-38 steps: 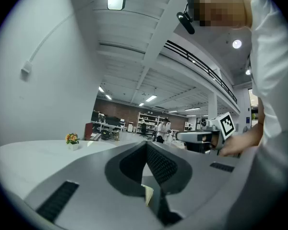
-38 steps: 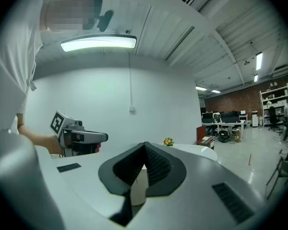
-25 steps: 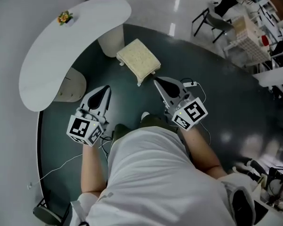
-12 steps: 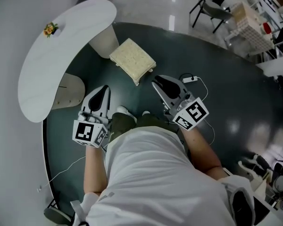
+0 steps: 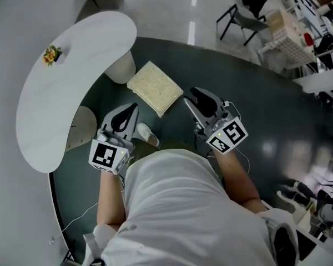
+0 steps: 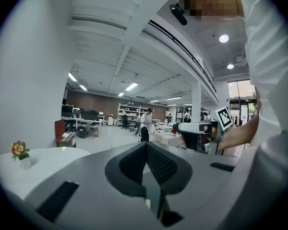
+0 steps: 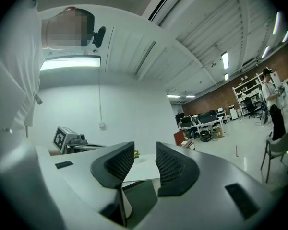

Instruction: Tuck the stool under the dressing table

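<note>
- The stool [image 5: 154, 87], with a cream cushioned seat, stands on the dark round floor mat [image 5: 266, 126]. It is just beside one pale pedestal leg [image 5: 122, 68] of the dressing table [image 5: 72, 93]. Most of the seat lies out from under the curved white worktop [image 5: 94, 43].
- A small pot of flowers [image 5: 51, 54] sits on the worktop near its far edge.
- The left hand-held gripper [image 5: 130, 111] is near the stool's near corner without touching it. Its jaws are pressed together with nothing between them.
- The right hand-held gripper [image 5: 195, 96] is just beside the stool's right edge, apart from it. Its jaws have just been opening and stand parted, with nothing between them.
- A white shoe [image 5: 146, 134] of the person is on the mat between the two hand-held grippers, near the left one.
- A second pedestal leg [image 5: 80, 127] stands under the worktop, left of the left hand-held gripper.
- A dark chair [image 5: 241, 15] stands well apart on the glossy floor beyond the mat.
</note>
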Available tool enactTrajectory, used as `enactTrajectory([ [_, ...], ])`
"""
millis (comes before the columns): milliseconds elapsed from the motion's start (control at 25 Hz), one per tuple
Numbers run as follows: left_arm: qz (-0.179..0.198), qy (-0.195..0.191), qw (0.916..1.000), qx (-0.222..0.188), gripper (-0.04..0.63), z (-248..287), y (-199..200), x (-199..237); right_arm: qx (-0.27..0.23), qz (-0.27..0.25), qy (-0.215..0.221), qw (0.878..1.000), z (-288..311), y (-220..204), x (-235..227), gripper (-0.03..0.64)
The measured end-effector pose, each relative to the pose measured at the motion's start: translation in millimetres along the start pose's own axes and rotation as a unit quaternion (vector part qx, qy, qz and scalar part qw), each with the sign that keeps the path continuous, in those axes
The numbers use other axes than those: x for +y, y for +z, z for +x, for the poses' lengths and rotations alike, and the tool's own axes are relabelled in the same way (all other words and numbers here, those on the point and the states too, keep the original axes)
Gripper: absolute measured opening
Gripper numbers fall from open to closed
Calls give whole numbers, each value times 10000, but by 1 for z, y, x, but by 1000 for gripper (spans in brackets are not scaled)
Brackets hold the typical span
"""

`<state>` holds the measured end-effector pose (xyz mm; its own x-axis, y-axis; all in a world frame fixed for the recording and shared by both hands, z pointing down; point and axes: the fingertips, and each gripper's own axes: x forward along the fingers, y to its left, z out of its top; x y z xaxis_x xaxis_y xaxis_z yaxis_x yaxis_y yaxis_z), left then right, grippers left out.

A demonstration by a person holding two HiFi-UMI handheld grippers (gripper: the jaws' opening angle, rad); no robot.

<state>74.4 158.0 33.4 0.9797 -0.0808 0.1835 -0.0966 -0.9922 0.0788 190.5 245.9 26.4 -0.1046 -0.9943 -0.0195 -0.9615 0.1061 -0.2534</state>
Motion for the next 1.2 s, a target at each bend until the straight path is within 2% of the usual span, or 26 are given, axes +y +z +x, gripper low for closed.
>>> enactTrajectory([
  [120, 3, -341, 9994, -16, 0, 19, 11, 30, 146, -79, -118, 9998, 33, 4, -16, 150],
  [200, -53, -421, 9991, 62, 0, 31, 11, 51, 256, -81, -177, 9995, 52, 2, -27, 144],
  [440, -578, -152, 9980, 201, 0, 58, -5, 117, 465, 73, -491, 9977, 90, -10, -67, 135],
  [560, -843, -62, 9956, 403, 0, 74, -19, 129, 621, 245, -604, 9959, 94, -18, -94, 137],
  [760, -941, 200, 9915, 879, 1, 107, -47, 134, 1052, 429, -548, 9920, 95, -39, -147, 144],
  [1000, -1375, 676, 9790, 1347, 0, 143, -89, 130, 1755, 647, -198, 9822, 99, -76, -204, 163],
  [1200, -1768, 978, 9643, 1713, 2, 159, -134, 131, 2333, 777, 92, 9693, 108, -122, -234, 181],
])
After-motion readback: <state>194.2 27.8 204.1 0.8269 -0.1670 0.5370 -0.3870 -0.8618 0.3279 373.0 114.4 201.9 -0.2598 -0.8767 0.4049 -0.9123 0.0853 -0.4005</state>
